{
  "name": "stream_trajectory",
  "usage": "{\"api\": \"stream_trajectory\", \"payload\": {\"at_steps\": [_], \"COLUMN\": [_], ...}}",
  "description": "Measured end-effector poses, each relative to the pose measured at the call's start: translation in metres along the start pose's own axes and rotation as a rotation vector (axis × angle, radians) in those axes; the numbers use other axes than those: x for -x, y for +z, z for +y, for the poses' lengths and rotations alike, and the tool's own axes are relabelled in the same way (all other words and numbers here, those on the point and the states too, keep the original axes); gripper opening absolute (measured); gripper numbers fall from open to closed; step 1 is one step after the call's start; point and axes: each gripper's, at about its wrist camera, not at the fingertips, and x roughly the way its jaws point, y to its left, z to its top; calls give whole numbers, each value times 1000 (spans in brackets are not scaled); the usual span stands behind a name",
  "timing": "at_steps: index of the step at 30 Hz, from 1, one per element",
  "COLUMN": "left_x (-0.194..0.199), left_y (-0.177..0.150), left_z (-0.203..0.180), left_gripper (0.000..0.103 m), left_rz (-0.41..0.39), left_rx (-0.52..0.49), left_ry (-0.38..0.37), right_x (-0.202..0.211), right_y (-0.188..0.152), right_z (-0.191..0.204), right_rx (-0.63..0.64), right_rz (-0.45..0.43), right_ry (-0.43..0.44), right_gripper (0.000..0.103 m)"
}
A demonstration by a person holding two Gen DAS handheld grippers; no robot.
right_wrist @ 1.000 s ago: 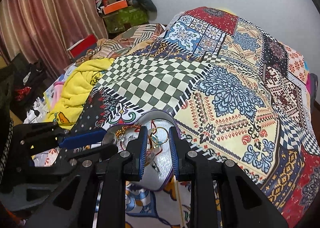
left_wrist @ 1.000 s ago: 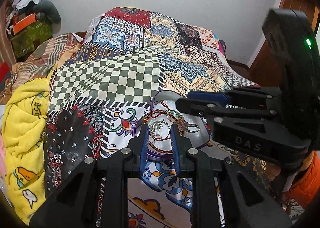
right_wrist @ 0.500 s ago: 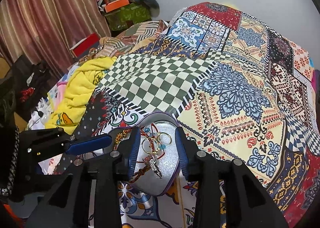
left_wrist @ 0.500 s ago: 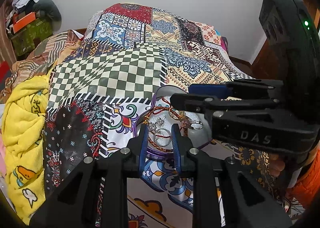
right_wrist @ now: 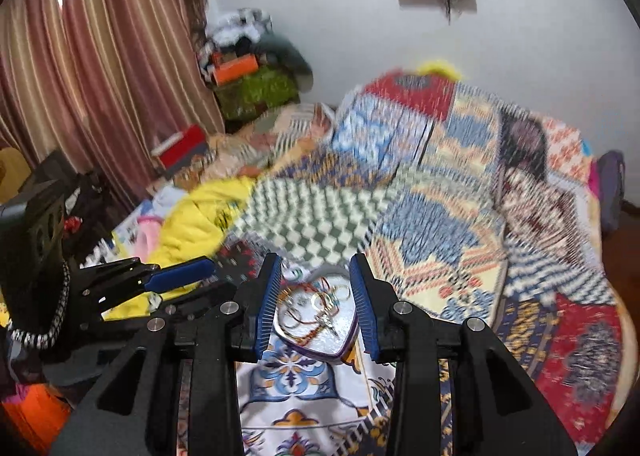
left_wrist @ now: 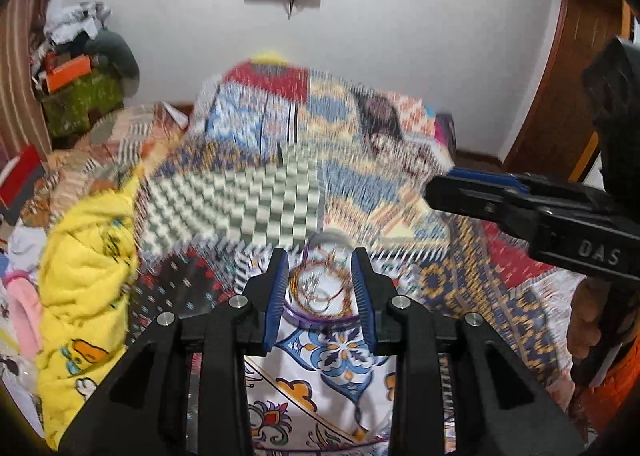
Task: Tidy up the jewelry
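A heart-shaped tray with a purple rim (right_wrist: pixel 344 350) (left_wrist: pixel 304 322) lies on the patchwork bedspread. It holds a tangle of jewelry (right_wrist: pixel 316 306) (left_wrist: pixel 320 290): gold rings, bangles and a red beaded string. My left gripper (left_wrist: pixel 320 296) is open and empty, raised above the tray, which shows between its blue-padded fingers. My right gripper (right_wrist: pixel 316 302) is also open and empty, lifted over the same tray. In the left wrist view the right gripper (left_wrist: pixel 480 186) juts in from the right, well off the bed. The left gripper (right_wrist: pixel 176 276) crosses the lower left of the right wrist view.
The patterned bedspread (left_wrist: pixel 280 196) covers the bed up to a white wall. A yellow blanket (left_wrist: pixel 88 256) is bunched along the left side. Curtains (right_wrist: pixel 80 76) and piled boxes (right_wrist: pixel 248 84) stand at the left. A hand (left_wrist: pixel 588 320) holds the right gripper's handle.
Both grippers have lifted and pulled back from the tray, so it looks smaller and lower. Their jaws have spread wider. The jewelry stayed in the tray. The bed is motion-blurred.
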Motion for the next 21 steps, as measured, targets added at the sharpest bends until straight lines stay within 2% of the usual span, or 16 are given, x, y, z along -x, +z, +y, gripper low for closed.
{"api": "stream_trajectory", "payload": {"at_steps": [7, 11, 14, 16, 18, 19, 21], "left_x": [116, 176, 211, 231, 246, 251, 258], "left_y": [23, 21, 14, 5, -4, -7, -13], "left_z": [-22, -39, -54, -62, -68, -70, -73], "left_gripper": [32, 39, 46, 53, 58, 61, 74], "left_rz": [-246, -377, -464, -512, -550, -561, -573], "left_rx": [-7, -28, -50, -61, -66, -68, -63], "left_ry": [-17, -10, 25, 46, 72, 79, 95], "right_x": [113, 163, 188, 199, 205, 207, 210], "right_y": [7, -1, -11, -18, -25, -28, -33], "right_z": [43, 71, 89, 97, 102, 104, 109], "right_rx": [34, 65, 83, 82, 71, 70, 74], "right_rz": [-276, -412, -489, -525, -555, -564, -579], "right_ry": [-55, -96, -129, -144, -166, -178, -209], "right_gripper": [32, 32, 32, 37, 50, 52, 57]}}
